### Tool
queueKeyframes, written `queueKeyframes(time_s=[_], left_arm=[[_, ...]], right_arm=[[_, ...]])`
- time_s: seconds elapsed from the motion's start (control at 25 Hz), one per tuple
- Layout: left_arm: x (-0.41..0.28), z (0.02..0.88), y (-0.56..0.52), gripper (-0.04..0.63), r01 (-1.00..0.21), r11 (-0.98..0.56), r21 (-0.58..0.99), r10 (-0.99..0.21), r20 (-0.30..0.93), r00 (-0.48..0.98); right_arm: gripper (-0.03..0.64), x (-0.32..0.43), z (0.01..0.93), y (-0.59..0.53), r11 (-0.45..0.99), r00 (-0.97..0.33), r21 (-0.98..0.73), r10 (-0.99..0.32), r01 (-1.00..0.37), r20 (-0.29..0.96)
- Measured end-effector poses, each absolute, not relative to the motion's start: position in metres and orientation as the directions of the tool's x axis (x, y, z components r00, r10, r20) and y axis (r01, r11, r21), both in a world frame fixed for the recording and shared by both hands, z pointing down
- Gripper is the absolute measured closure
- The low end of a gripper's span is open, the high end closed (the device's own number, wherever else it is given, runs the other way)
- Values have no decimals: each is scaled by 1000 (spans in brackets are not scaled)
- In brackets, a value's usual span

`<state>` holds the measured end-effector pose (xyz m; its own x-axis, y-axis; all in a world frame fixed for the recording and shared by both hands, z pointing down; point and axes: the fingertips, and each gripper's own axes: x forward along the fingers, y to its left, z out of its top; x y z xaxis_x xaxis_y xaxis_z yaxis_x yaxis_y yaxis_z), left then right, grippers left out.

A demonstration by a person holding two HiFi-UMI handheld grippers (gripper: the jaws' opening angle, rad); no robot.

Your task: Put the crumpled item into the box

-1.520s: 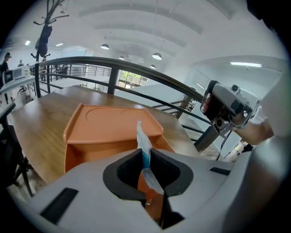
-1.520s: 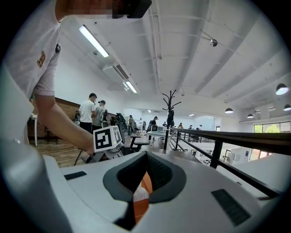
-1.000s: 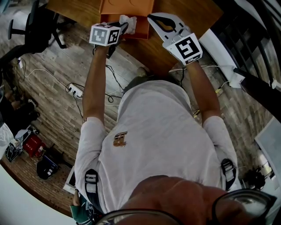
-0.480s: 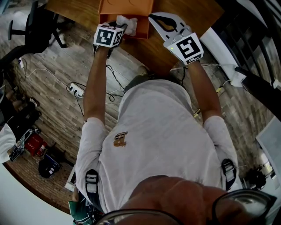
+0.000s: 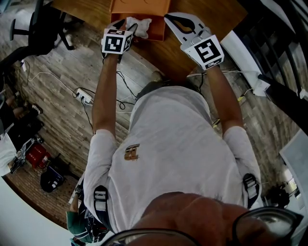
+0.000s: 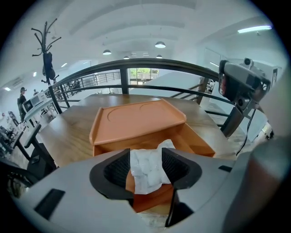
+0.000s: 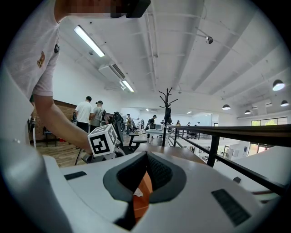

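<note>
Head view, white crumpled paper (image 5: 140, 27), orange box (image 5: 156, 31)

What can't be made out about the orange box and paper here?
Far end of the box: head view, cut off by top edge.
Its floor: left gripper view, crumpled paper covers it.
Whether right tongs pinch the box wall: right gripper view shows only an orange sliver.

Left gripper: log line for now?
left gripper: jaws just opening | crumpled paper: between them, over box | right gripper: at box edge
</note>
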<state>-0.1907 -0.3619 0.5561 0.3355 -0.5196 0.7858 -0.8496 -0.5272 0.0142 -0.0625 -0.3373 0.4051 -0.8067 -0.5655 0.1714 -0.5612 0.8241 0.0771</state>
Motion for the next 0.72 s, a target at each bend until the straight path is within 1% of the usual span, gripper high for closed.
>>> queueKeyframes(time_s=[0.24,0.48,0.64,0.72], left_arm=[[-199,531,-363,367,-882,-471,4,-628,700,339],[-204,501,-356,367,-897,-443,17,-711,603,362],[-196,477,-347,370,-883,-467,49,-757,494,428],[-191,464,-339,391,-878,-475,63,-780,431,453]], right_arm=[[584,-69,403,-334,832,-816,73,-555,-551,163],[584,-82,398,-327,842,-829,70,-539,-535,150],[584,-88,391,-321,850,-841,45,-527,-525,126],[584,-88,388,-314,853,-846,40,-521,-520,117]])
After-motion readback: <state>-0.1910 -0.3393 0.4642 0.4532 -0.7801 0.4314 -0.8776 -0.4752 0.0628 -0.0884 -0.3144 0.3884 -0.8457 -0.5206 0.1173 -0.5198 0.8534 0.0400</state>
